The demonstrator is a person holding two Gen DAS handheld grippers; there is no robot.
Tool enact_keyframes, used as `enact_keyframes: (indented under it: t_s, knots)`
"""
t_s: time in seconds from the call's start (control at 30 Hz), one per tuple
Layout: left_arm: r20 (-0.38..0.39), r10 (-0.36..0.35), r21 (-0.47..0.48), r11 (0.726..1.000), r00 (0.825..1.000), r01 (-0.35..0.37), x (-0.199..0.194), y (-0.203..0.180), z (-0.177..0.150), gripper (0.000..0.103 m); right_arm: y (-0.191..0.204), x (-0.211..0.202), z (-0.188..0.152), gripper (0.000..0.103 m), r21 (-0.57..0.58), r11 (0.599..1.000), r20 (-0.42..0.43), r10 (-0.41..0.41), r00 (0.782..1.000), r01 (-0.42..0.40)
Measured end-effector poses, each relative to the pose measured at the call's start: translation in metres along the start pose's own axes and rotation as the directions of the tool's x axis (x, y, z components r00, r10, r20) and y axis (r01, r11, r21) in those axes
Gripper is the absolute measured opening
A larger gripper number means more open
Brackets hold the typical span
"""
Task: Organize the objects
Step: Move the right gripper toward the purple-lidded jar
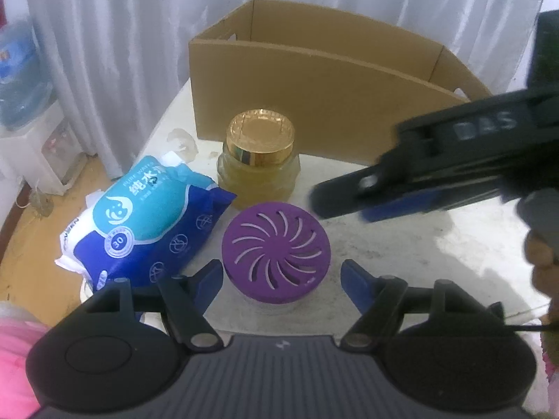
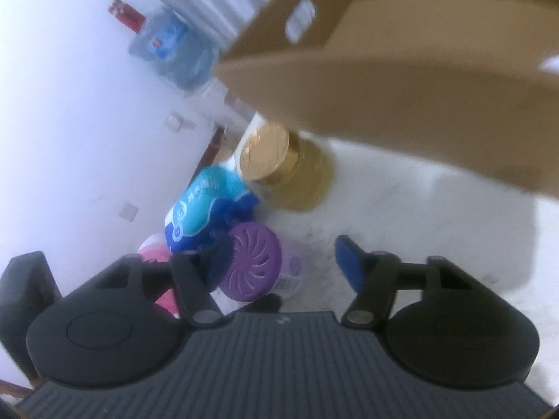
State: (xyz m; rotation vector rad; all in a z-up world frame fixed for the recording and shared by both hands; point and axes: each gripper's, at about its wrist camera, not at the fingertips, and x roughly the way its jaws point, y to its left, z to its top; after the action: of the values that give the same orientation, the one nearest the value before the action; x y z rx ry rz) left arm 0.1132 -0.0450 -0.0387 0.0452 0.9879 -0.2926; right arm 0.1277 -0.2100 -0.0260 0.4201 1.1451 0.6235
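Observation:
A purple-lidded air freshener (image 1: 276,244) stands on the white table, between the open fingers of my left gripper (image 1: 282,279), which do not touch it. Behind it stands a glass jar with a gold lid (image 1: 259,155). A blue pack of wet wipes (image 1: 146,220) lies to the left. An open cardboard box (image 1: 314,104) stands at the back. My right gripper (image 1: 353,199) comes in from the right above the table, empty. In the right wrist view it (image 2: 283,262) is open, with the air freshener (image 2: 253,267), wipes (image 2: 199,209), jar (image 2: 286,171) and box (image 2: 401,104) ahead.
White curtains hang behind the table (image 1: 419,237). A water dispenser with a blue bottle (image 1: 21,80) stands on the floor at the left. Something pink (image 1: 14,352) lies at the near left edge.

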Motion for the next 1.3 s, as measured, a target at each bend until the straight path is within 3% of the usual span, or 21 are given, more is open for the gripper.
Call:
enact_keyframes:
  t_s: [0.2, 0.3, 0.83, 0.9, 1.0, 1.2, 1.3]
  knots:
    - [-0.007, -0.025, 0.014, 1.0, 1.0, 0.025, 0.004, -0.006, 0.0, 0.075, -0.003, 0.035, 0.001, 0.049, 0.045, 0.998, -0.072, 0.045, 0.996, -0.042]
    - [-0.008, -0.035, 0.033, 0.999, 0.999, 0.035, 0.005, -0.016, 0.0, 0.075, -0.003, 0.029, -0.002, 0.048, 0.04, 0.998, -0.078, 0.053, 0.995, -0.05]
    - [-0.02, -0.141, 0.152, 0.978, 0.99, 0.142, 0.024, -0.084, 0.017, 0.076, -0.058, -0.018, -0.013, 0.051, 0.159, 0.987, 0.029, -0.036, 0.999, 0.031]
    - [-0.019, -0.147, 0.148, 0.978, 0.989, 0.148, 0.023, -0.087, 0.017, 0.083, -0.064, -0.023, -0.015, 0.051, 0.171, 0.985, 0.05, -0.044, 0.998, 0.035]
    - [0.0, -0.139, 0.146, 0.98, 0.99, 0.137, 0.017, -0.089, 0.014, 0.091, -0.068, -0.035, -0.021, 0.062, 0.187, 0.982, 0.111, -0.046, 0.993, 0.025]
    - [0.026, -0.167, 0.146, 0.976, 0.986, 0.162, 0.001, -0.087, 0.003, 0.092, -0.065, -0.063, -0.036, 0.078, 0.204, 0.978, 0.22, -0.085, 0.972, 0.039]
    - [0.048, -0.196, 0.149, 0.971, 0.979, 0.187, -0.011, -0.088, -0.002, 0.093, -0.057, -0.078, -0.042, 0.083, 0.184, 0.979, 0.262, -0.133, 0.956, 0.085]
